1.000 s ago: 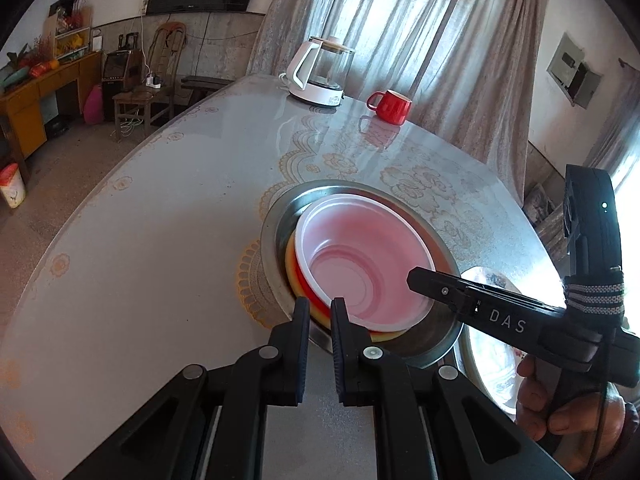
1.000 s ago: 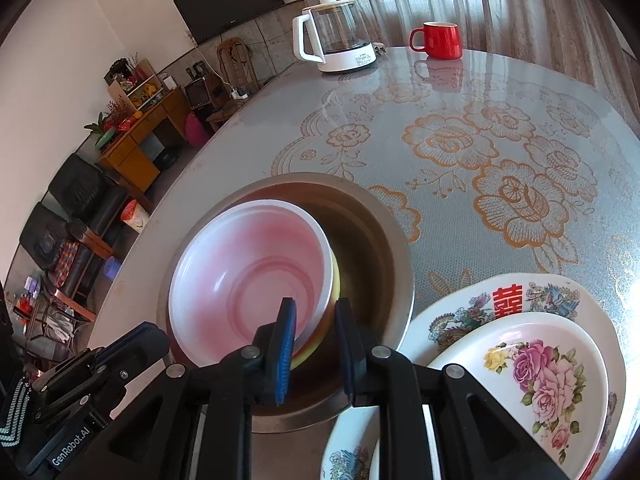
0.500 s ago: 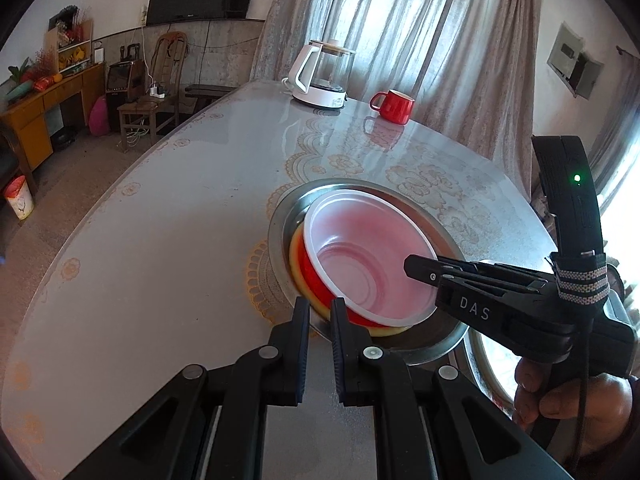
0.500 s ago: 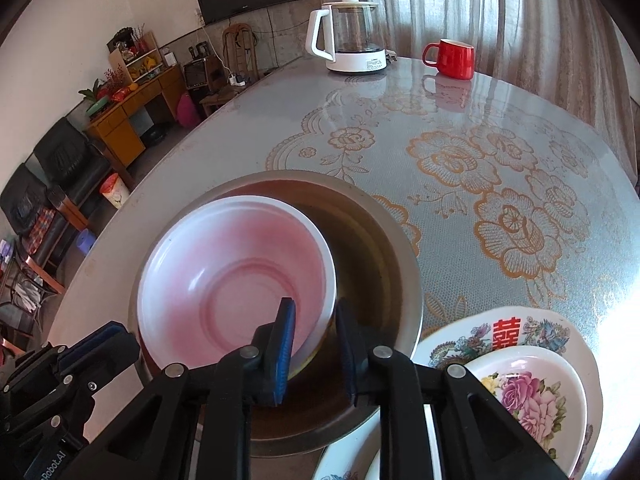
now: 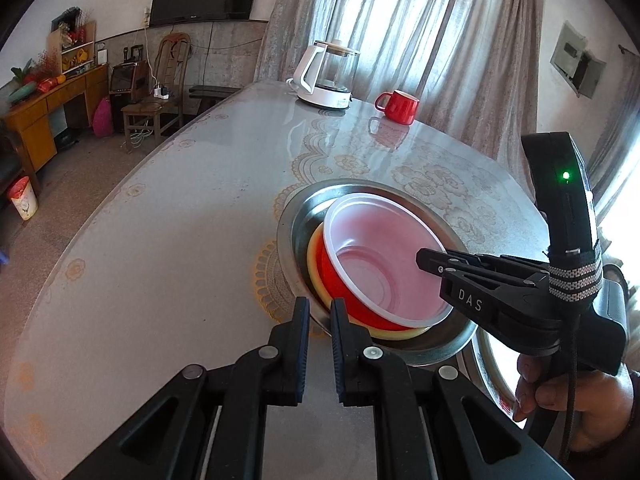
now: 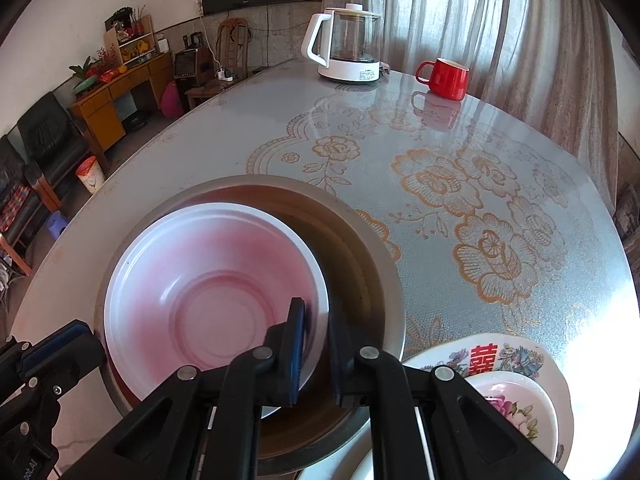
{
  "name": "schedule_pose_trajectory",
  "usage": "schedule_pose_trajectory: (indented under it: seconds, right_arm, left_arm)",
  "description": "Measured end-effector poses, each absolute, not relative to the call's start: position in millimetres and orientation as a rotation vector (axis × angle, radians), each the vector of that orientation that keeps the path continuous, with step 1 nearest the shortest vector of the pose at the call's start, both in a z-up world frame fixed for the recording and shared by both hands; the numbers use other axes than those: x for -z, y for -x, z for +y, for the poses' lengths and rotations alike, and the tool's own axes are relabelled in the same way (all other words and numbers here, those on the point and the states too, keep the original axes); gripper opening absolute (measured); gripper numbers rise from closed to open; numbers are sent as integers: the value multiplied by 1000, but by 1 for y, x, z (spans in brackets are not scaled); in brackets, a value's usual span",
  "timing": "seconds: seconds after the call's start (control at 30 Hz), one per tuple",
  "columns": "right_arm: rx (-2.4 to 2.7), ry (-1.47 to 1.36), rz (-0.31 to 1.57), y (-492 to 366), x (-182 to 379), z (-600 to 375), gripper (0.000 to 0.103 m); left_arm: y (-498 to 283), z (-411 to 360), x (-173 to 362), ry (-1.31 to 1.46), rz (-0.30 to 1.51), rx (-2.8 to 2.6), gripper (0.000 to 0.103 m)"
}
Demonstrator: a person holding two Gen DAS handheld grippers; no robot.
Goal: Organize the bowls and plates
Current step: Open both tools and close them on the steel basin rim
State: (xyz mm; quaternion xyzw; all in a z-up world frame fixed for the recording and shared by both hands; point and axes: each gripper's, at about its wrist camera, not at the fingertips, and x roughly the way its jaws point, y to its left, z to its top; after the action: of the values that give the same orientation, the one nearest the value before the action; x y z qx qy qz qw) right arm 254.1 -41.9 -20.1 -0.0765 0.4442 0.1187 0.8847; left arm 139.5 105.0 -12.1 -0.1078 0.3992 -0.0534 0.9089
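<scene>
Brushed-metal basin (image 6: 372, 256), glossy, probably plastic bowl (image 6: 208, 292), glazed floral plates (image 6: 516, 360), shiny tabletop (image 6: 440, 152).

Floral plates (image 6: 516, 364) cut off at bottom edge

Two close, downward-tilted wrist views sharing the metal basin (image 5: 430, 350) (image 6: 384, 264)

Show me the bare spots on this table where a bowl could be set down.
Free: the table's left stretch, and the patterned middle between metal basin, kettle and red mug. Crowded: near edge, where basin meets the floral plates.
</scene>
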Motion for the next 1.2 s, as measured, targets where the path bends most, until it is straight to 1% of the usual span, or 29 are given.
schedule_pose_trajectory:
  seconds: [0.1, 0.17, 0.27, 0.77, 0.8, 0.83, 0.87, 1.13, 1.2]
  right_arm:
    - [-265, 118, 937, -255, 21, -46, 11]
    - [-278, 101, 936, -254, 21, -47, 17]
    - [-287, 81, 931, -252, 19, -49, 18]
    - [-299, -52, 849, -230, -10, -86, 19]
    - [-292, -65, 853, -231, -9, -90, 19]
    - [-279, -76, 857, -232, -9, -94, 23]
    - [-268, -79, 859, -234, -8, -97, 24]
    - [-251, -52, 894, -247, 4, -96, 24]
    - [-243, -38, 903, -250, 7, -94, 21]
  left_arm:
    - [-139, 105, 12, 227, 822, 109, 11]
    - [-139, 105, 12, 226, 821, 107, 11]
    - [-139, 106, 12, 233, 822, 104, 11]
    - [-141, 114, 13, 256, 824, 63, 11]
    - [-141, 114, 13, 255, 823, 60, 11]
    - [-142, 114, 12, 252, 823, 57, 11]
    - [-142, 114, 12, 250, 822, 57, 11]
    - [-147, 121, 14, 271, 825, 28, 12]
    - [-149, 126, 15, 290, 828, 22, 12]
